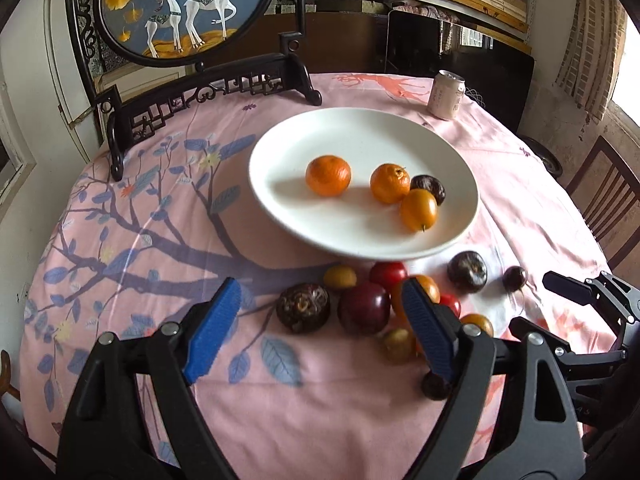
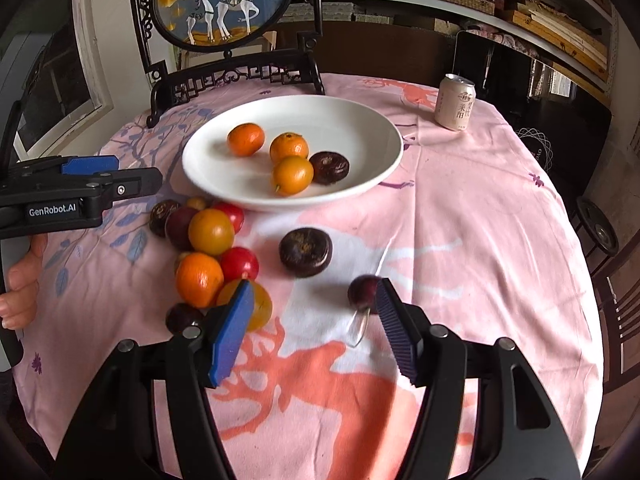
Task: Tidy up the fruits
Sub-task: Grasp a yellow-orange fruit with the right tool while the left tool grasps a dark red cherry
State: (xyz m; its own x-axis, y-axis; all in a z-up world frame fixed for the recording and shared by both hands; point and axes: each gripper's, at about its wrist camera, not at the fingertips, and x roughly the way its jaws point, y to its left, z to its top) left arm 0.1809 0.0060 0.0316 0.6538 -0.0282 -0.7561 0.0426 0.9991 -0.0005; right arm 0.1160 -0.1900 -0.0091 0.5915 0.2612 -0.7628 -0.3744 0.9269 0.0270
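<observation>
A white plate [image 1: 288, 148] [image 2: 360, 128] holds three orange fruits and one dark round fruit [image 2: 329, 167]. In front of it on the cloth lies a cluster of several fruits: a dark brown one [image 1: 303, 307], a dark plum [image 1: 363, 307], red ones and orange ones [image 2: 211, 231]. My left gripper [image 1: 320, 308] is open and empty, just above the cluster's near side. My right gripper [image 2: 314, 304] is open and empty. A small dark fruit [image 2: 362, 290] lies by its right fingertip, and a larger dark fruit [image 2: 305, 251] lies beyond.
A drink can [image 1: 446, 95] [image 2: 455, 102] stands at the table's far right. A framed deer picture on a black carved stand [image 1: 208, 88] stands behind the plate. The pink cloth [image 2: 480, 220] covers the round table. Chairs stand at the right.
</observation>
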